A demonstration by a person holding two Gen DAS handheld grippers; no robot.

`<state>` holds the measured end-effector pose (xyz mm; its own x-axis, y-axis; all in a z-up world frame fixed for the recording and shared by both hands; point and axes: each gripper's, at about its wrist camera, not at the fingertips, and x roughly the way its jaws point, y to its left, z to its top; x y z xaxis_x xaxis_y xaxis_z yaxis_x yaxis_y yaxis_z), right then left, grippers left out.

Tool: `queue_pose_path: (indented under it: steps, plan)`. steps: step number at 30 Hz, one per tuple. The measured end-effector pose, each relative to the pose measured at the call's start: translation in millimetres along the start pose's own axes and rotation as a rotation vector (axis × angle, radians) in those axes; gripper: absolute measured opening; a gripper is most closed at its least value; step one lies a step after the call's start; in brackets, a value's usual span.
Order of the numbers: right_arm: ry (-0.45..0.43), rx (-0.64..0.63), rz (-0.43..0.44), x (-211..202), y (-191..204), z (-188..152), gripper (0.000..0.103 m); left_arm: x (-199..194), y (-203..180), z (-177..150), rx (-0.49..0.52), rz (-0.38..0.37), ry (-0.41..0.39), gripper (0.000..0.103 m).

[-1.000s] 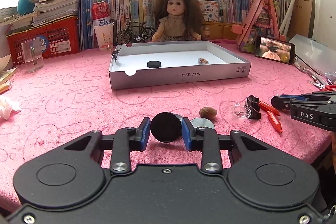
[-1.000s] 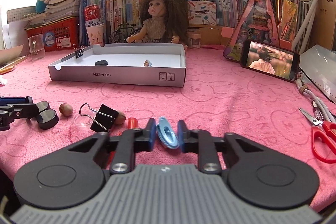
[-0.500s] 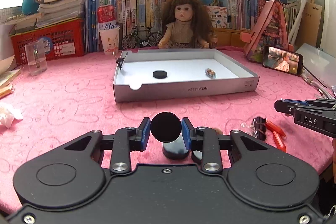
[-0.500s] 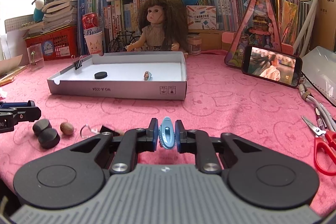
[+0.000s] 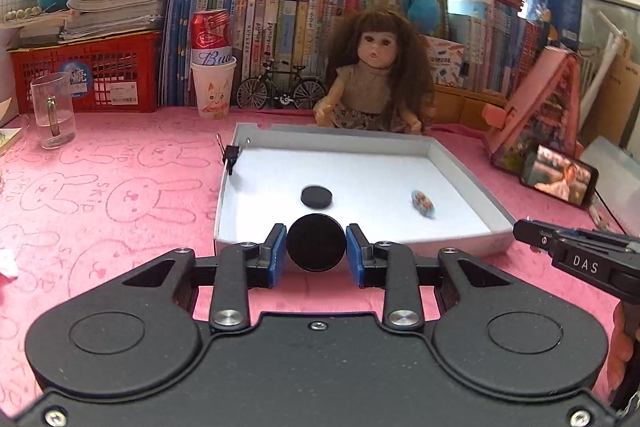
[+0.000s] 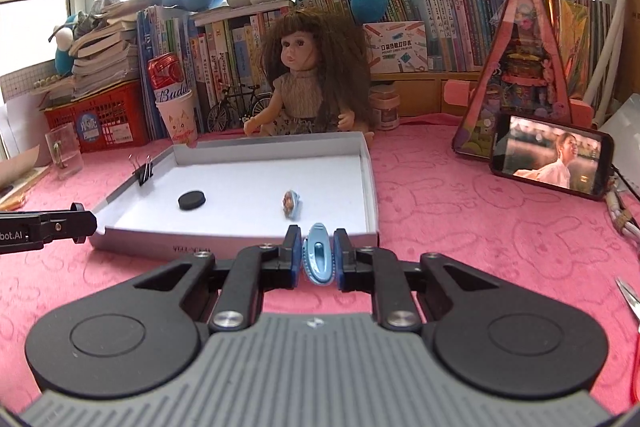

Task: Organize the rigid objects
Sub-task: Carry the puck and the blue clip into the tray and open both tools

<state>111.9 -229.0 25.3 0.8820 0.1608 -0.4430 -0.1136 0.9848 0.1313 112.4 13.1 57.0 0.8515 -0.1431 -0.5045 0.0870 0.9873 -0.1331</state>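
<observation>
My left gripper is shut on a black round disc, held on edge just above the near wall of the white shallow box. My right gripper is shut on a small blue oval clip at the near wall of the same box. Inside the box lie another black disc and a small patterned blue piece. A black binder clip is fixed on the box's left wall. The right gripper's tip shows at the right of the left wrist view.
A doll sits behind the box, with books, plush toys, a red crate and a paper cup along the back. A glass stands far left. A phone leans at the right; scissors lie near the right edge.
Both grippers have risen and moved forward toward the box with their objects still held. The loose items on the pink cloth near the front have dropped out of view.
</observation>
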Motion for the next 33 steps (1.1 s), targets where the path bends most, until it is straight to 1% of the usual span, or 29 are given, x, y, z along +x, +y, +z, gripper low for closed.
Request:
queue_pose_path:
  steps: [3, 8, 10, 14, 17, 24, 33]
  plan:
    - [0.016, 0.019, 0.007, 17.9, -0.9, 13.6, 0.021, 19.8, 2.1, 16.4, -0.003, 0.006, 0.015, 0.030]
    - [0.061, 0.062, 0.021, 52.0, -2.8, 32.4, 0.021, 61.8, 5.2, 36.7, -0.003, 0.033, 0.071, 0.030]
    - [0.083, 0.085, 0.032, 65.4, -4.7, 36.8, 0.021, 78.2, 7.2, 42.0, -0.012, 0.048, 0.093, 0.030]
    - [0.125, 0.126, 0.043, 89.6, -9.7, 41.9, 0.021, 108.2, 8.8, 49.2, -0.004, 0.045, 0.149, 0.030]
    - [0.155, 0.173, 0.050, 104.9, -14.1, 43.4, 0.021, 125.4, 8.2, 50.1, 0.018, 0.084, 0.174, 0.030]
    - [0.183, 0.187, 0.045, 123.4, -14.4, 42.7, 0.021, 147.5, 12.9, 46.4, 0.020, 0.129, 0.212, 0.030]
    - [0.193, 0.186, 0.040, 132.9, -14.1, 39.5, 0.021, 155.2, 14.1, 44.7, 0.018, 0.135, 0.220, 0.030]
